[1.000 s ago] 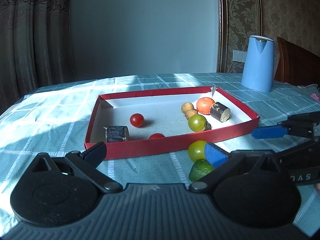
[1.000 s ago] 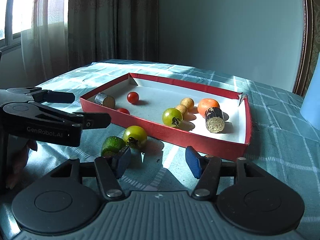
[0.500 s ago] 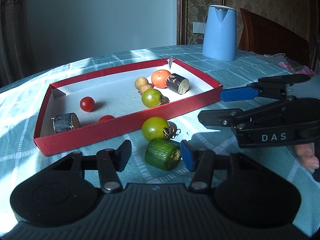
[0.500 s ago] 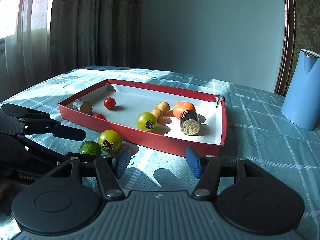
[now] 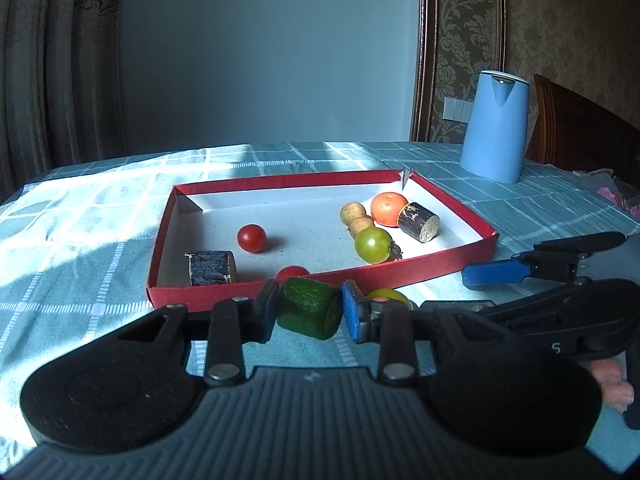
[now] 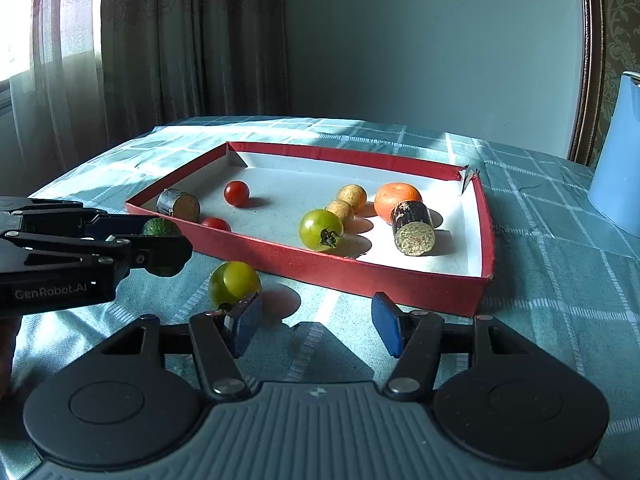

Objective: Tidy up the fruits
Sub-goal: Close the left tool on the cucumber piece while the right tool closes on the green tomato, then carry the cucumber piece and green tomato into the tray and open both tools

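Observation:
My left gripper (image 5: 310,308) is shut on a green cucumber piece (image 5: 308,308) and holds it above the cloth, just before the near wall of the red tray (image 5: 224,290). It also shows in the right wrist view (image 6: 160,228). A yellow-green tomato (image 6: 234,282) lies on the cloth outside the tray, by the left finger of my open, empty right gripper (image 6: 316,326). In the tray lie two red tomatoes (image 5: 252,238), a green tomato (image 5: 374,245), an orange (image 5: 388,209), two tan fruits (image 5: 353,213) and two dark cut pieces (image 5: 419,223).
A blue kettle (image 5: 496,126) stands at the back right on the checked teal tablecloth (image 5: 80,216). A dark wooden chair (image 5: 580,132) is behind it. Curtains hang at the left.
My left gripper has shut on the cucumber piece and lifted it off the cloth towards the tray. The right gripper has drawn nearer to the yellow-green tomato.

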`<state>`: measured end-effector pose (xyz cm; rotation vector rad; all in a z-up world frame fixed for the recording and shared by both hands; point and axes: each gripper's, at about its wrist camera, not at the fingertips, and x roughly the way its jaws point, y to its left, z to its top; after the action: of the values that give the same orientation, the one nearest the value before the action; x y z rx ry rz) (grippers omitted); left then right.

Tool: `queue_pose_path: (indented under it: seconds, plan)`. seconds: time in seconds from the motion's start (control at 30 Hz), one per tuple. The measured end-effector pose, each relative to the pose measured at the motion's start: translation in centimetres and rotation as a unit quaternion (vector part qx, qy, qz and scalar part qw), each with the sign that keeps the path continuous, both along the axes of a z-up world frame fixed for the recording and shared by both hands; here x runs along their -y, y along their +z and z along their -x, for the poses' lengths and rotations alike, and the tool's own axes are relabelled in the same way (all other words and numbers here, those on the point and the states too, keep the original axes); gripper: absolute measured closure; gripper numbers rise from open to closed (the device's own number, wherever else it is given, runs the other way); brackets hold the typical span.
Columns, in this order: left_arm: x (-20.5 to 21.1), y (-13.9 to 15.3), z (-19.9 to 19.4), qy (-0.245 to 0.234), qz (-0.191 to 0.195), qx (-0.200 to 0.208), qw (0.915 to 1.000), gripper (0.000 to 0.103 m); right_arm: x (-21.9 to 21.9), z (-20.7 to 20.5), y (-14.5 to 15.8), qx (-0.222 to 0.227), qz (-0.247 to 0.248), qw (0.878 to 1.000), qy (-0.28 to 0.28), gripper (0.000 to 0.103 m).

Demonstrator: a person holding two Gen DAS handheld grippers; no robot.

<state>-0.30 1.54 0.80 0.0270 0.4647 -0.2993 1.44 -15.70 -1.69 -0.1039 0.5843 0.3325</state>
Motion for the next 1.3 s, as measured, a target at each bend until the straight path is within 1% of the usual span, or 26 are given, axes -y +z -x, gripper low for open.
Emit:
queue_pose_path:
  seconds: [0.07,0.13,0.27,0.4,0.43,0.47,0.5,0.57,0.63,0.7,0.77,0.83,0.9,1.0,1.03,1.07,1.1,1.13,1.17,1.2,1.27,1.3]
  plan:
    - [-0.7,0.2,-0.3,0.019,0.01,-0.003,0.9998,0.072,-0.5,-0.1,0.0,0.001,0.002,1.0,0.004,0.043]
    - [-1.1,0.3,-0.4,0.025,0.017,-0.002,0.9995,0.073,-0.9,-0.3,-0.1,-0.005,0.0,1.0,0.011,0.043]
    - [-1.1,0.3,-0.2,0.033,0.012,0.004,0.9994,0.073,-1.3,-0.3,0.2,-0.01,-0.016,1.0,0.024,0.043]
    - [-1.0,0.2,-0.2,0.038,0.006,0.004,0.9993,0.073,-2.0,-0.6,0.4,-0.013,-0.02,0.999,0.028,0.043]
    - [-1.0,0.1,-0.3,0.046,-0.001,0.002,0.9989,0.074,-2.3,-0.8,0.3,-0.015,-0.024,0.999,0.032,0.043]
    - [-1.0,0.0,-0.5,0.056,-0.007,-0.002,0.9984,0.078,-2.5,-1.0,0.3,-0.018,-0.025,0.999,0.035,0.043]
    - [-1.3,0.0,-0.6,0.057,-0.002,-0.01,0.9983,0.081,-2.9,-1.3,0.3,-0.022,-0.026,0.999,0.04,0.043]
    - [-1.9,-0.2,-0.9,0.036,0.015,-0.03,0.9988,0.079,-3.5,-1.6,0.4,-0.023,-0.031,0.998,0.04,0.043]
    - [-2.1,-0.2,-0.5,0.056,0.003,-0.019,0.9983,0.081,-4.2,-1.9,0.5,-0.024,-0.026,0.998,0.047,0.043]
    - [-2.5,-0.3,-0.5,0.058,0.002,-0.025,0.998,0.081,-4.6,-2.1,0.3,-0.028,-0.026,0.998,0.051,0.043]
    - [-3.3,-0.3,-0.5,0.064,0.014,-0.03,0.9974,0.079,-5.1,-2.4,0.1,-0.04,-0.025,0.997,0.062,0.043]
    - [-4.7,0.0,-0.3,0.079,0.036,-0.026,0.9959,0.078,-5.4,-2.5,0.0,-0.045,-0.027,0.997,0.063,0.043]
    - [-5.8,0.1,-0.1,0.09,0.05,-0.024,0.9944,0.074,-5.7,-2.5,0.0,-0.041,-0.024,0.997,0.068,0.043]
    - [-6.8,-0.1,0.0,0.085,0.061,-0.034,0.994,0.073,-6.1,-2.8,-0.3,-0.044,-0.024,0.996,0.069,0.043]
    - [-6.8,-0.1,0.1,0.081,0.061,-0.035,0.9942,0.073,-6.2,-2.9,-0.3,-0.047,-0.029,0.996,0.075,0.048]
    - [-6.7,-0.1,0.2,0.077,0.058,-0.035,0.9947,0.073,-6.3,-2.8,-0.3,-0.049,-0.032,0.995,0.085,0.059]
    - [-6.5,-0.2,0.2,0.073,0.052,-0.035,0.9953,0.072,-6.3,-2.6,-0.2,-0.049,-0.035,0.994,0.094,0.067]
    - [-6.2,-0.2,0.3,0.07,0.046,-0.035,0.9959,0.07,-6.5,-2.3,-0.2,-0.044,-0.025,0.994,0.092,0.072]
    - [-6.0,-0.2,0.3,0.067,0.041,-0.034,0.9963,0.067,-6.5,-2.0,-0.2,-0.036,-0.017,0.995,0.086,0.072]
    - [-5.8,-0.2,0.4,0.063,0.038,-0.032,0.9967,0.06,-6.4,-1.7,-0.3,-0.028,-0.009,0.996,0.081,0.072]
    - [-5.4,-0.2,0.8,0.053,0.035,-0.023,0.9977,0.059,-5.5,-1.4,-0.2,-0.025,-0.013,0.997,0.069,0.072]
    - [-5.3,-0.1,1.0,0.044,0.038,-0.02,0.9981,0.057,-5.0,-1.4,0.0,-0.024,-0.02,0.998,0.062,0.072]
